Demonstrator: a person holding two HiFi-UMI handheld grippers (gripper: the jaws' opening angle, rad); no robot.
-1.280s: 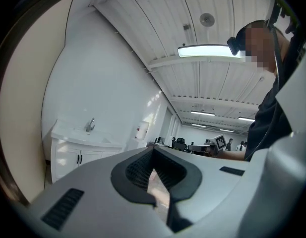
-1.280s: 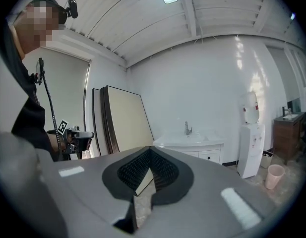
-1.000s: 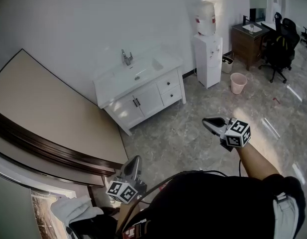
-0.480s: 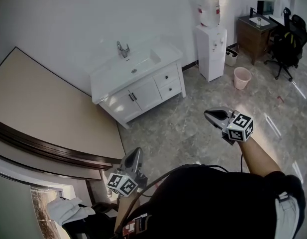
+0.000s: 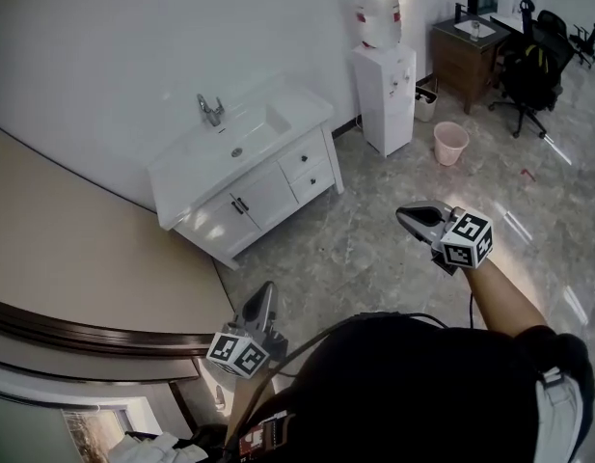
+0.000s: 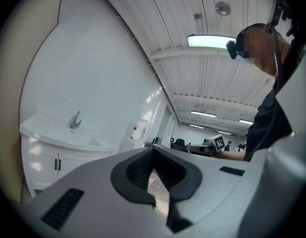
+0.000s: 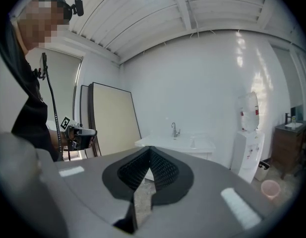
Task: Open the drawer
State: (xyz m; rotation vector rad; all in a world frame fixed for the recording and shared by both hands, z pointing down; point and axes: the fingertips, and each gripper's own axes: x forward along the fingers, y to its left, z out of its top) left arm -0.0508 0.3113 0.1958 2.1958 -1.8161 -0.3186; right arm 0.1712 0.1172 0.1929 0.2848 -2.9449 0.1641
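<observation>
A white vanity cabinet [image 5: 241, 199] with a sink and faucet [image 5: 210, 110] stands against the far wall. It has two stacked drawers [image 5: 310, 169] at its right end, both closed, and two doors on the left. My left gripper [image 5: 261, 301] is low in the head view, shut and empty, well short of the cabinet. My right gripper [image 5: 414, 218] is held out over the floor to the right, also shut and empty. The cabinet shows at the left of the left gripper view [image 6: 48, 152] and straight ahead in the right gripper view [image 7: 178, 145].
A water dispenser [image 5: 381, 75] stands right of the vanity, with a pink bin [image 5: 451, 143], a wooden desk [image 5: 468, 54] and an office chair [image 5: 528, 66] beyond. A large beige board [image 5: 85, 230] leans on the wall at left. Grey tiled floor [image 5: 355, 249] lies between me and the cabinet.
The vanity has slid left in the head view as the person walks across the floor. Both grippers travel along with jaws unchanged.
</observation>
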